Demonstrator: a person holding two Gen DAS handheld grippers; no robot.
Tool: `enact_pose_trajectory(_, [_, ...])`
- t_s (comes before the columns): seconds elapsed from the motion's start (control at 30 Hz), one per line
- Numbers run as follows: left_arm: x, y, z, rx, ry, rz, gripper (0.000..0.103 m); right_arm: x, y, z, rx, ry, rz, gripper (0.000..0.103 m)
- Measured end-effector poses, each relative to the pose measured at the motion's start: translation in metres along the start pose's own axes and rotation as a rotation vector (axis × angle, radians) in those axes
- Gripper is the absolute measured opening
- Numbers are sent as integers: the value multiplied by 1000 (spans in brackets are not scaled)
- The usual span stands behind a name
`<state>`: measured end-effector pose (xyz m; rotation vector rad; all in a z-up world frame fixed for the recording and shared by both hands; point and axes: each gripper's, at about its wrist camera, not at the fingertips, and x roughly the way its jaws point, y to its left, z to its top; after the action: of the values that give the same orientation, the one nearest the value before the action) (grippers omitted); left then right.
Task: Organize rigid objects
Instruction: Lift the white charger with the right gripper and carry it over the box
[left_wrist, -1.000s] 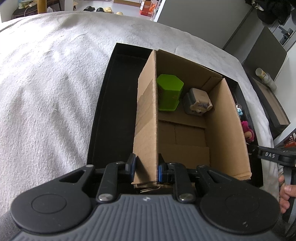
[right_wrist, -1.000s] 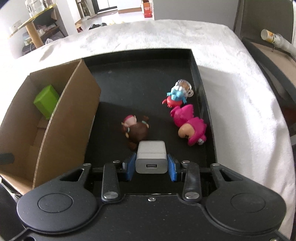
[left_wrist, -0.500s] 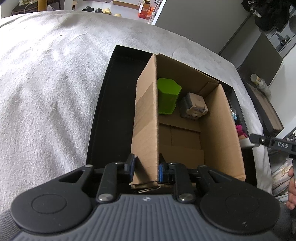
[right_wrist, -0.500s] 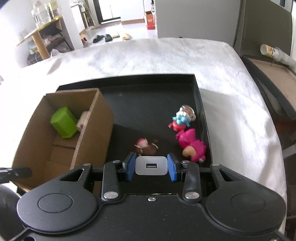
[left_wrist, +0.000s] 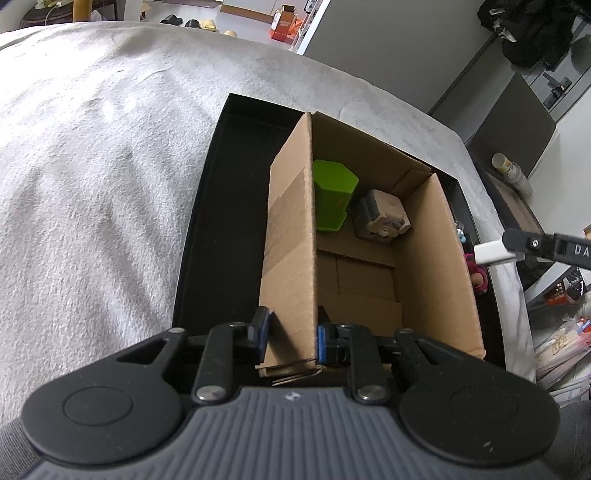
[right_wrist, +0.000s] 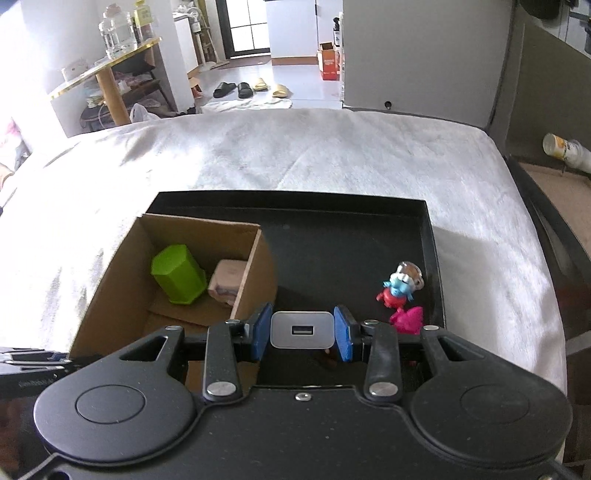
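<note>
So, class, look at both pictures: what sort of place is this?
Most likely a lived-in home. Slippers lie on the floor by a doorway, a side table carries bottles, and the work surface is draped in a soft white blanket.

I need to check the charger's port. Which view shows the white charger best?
Right wrist view: the white charger sits centred between the right tongs, port facing the camera. Left wrist view shows only its end at the edge.

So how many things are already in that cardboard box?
2, both at the box's far end: a green block and, touching it on the right, a beige lump. The near floor is partly hidden.
</note>
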<state>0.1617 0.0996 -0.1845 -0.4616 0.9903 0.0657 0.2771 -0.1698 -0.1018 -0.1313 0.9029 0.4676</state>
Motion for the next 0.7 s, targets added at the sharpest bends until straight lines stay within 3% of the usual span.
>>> enact_pose_trajectory(0.7, [-1, 8, -1, -7, -12, -40, 25, -18, 68, 39, -119, -37, 66, 36])
